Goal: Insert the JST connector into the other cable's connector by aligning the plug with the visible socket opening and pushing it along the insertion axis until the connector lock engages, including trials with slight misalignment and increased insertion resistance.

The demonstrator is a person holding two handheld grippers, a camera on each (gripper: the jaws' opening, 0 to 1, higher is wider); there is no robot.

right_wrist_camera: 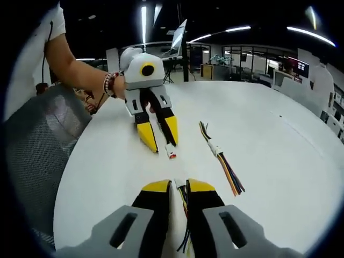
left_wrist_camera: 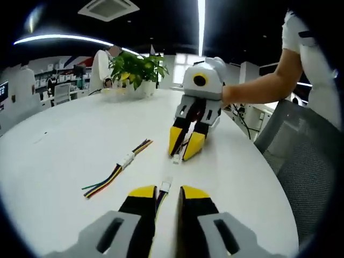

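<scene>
I have the left gripper (left_wrist_camera: 168,192) closed on one plug (left_wrist_camera: 165,186) at lower centre and the right gripper (right_wrist_camera: 178,188) closed on the other connector (right_wrist_camera: 180,184), tips apart and facing. I should square both openings, then push straight.

White plug (left_wrist_camera: 166,186), socket (left_wrist_camera: 176,158), facing, apart

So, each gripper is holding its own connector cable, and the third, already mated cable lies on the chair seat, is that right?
Not quite: the third cable lies on the white table, beside the grippers, as the left gripper view shows. The left gripper and right gripper each do hold a connector cable.
</scene>
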